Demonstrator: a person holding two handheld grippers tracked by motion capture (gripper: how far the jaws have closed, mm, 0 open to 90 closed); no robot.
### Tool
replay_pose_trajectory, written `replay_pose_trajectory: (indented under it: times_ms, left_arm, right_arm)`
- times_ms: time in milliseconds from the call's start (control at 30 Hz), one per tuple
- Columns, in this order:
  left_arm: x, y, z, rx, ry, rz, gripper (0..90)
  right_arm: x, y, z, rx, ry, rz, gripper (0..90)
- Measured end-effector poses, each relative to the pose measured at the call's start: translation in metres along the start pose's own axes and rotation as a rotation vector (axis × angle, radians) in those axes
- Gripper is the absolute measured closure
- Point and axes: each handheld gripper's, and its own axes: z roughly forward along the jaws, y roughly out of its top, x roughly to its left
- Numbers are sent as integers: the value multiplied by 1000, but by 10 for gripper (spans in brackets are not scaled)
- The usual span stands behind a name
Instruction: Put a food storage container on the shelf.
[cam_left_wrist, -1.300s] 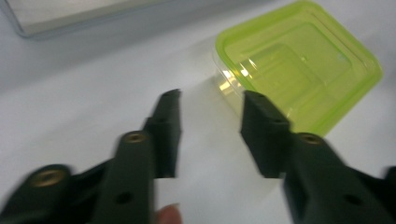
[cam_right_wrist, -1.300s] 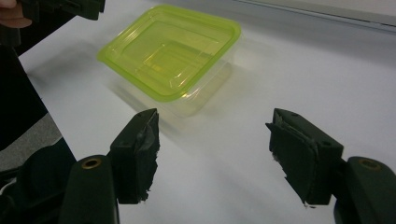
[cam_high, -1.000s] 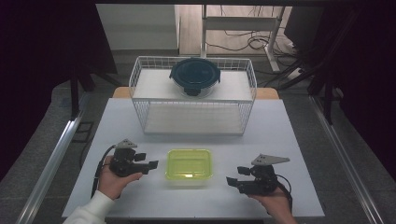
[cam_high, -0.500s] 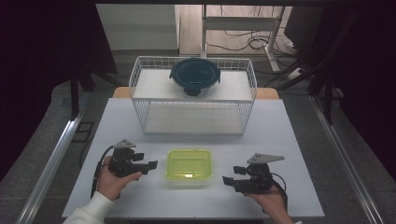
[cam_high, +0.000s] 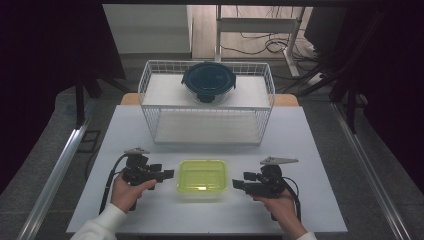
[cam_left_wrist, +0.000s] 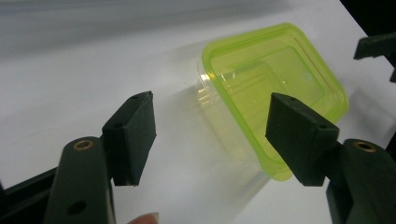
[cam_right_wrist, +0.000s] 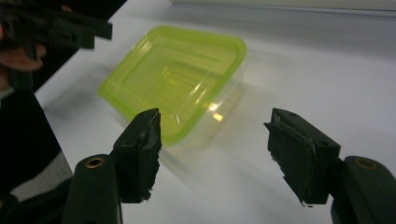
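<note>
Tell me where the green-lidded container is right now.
In the high view, the green-lidded container sits on the white table near its front edge, between the left gripper and right gripper, untouched.

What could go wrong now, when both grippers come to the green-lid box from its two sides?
1. The green-lid box looks light, with clear thin walls; uneven pushes by the left gripper and the right gripper may slide or turn it on the smooth table.
2. Squeezing the lid edge might pop it off.
</note>
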Motion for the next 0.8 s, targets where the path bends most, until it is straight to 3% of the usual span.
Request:
replay_pose_trajectory:
  times_ms: [133, 367, 533, 800]
  left_arm:
    - [1, 1, 7, 13, -33, -21, 340]
    - [5, 5, 26, 28, -122, -104, 360]
    - [6, 4, 34, 52, -158, -123, 384]
    - [8, 3, 38, 73, -201, -137, 439]
  right_arm:
    - [-1, 7, 11, 9, 14, 22, 358]
    - [-6, 17, 31, 37, 32, 77, 381]
    - [-14, 19, 40, 61, 28, 129, 401]
    - [-19, 17, 54, 99, 68, 186, 495]
